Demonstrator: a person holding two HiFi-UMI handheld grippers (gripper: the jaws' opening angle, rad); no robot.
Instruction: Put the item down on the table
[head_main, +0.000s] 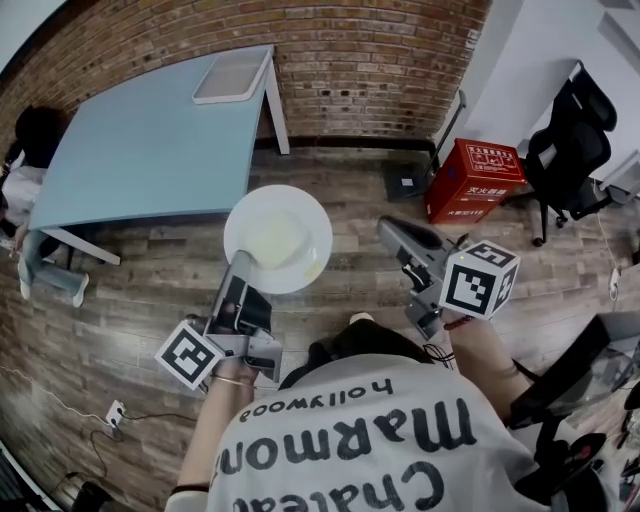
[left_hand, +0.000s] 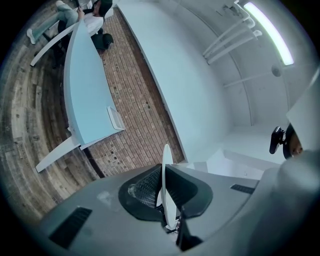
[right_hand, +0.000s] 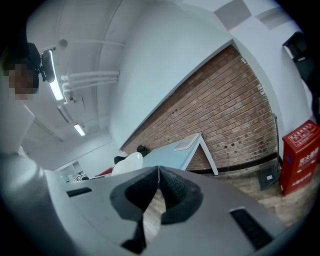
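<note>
A white round plate (head_main: 278, 238) hangs in the air above the wooden floor, short of the light blue table (head_main: 150, 140). My left gripper (head_main: 243, 266) is shut on the plate's near rim. The left gripper view shows the plate (left_hand: 166, 185) edge-on, a thin white line pinched between the jaws. To the right my right gripper (head_main: 392, 232) is shut with nothing in it and stays apart from the plate. In the right gripper view its tips (right_hand: 158, 171) meet, and the plate (right_hand: 128, 162) shows at the left beyond them.
A white tray (head_main: 233, 75) lies on the table's far right corner. A red box (head_main: 475, 180) stands on the floor by the brick wall, a black office chair (head_main: 570, 145) at the far right. A seated person (head_main: 25, 165) is at the table's left end.
</note>
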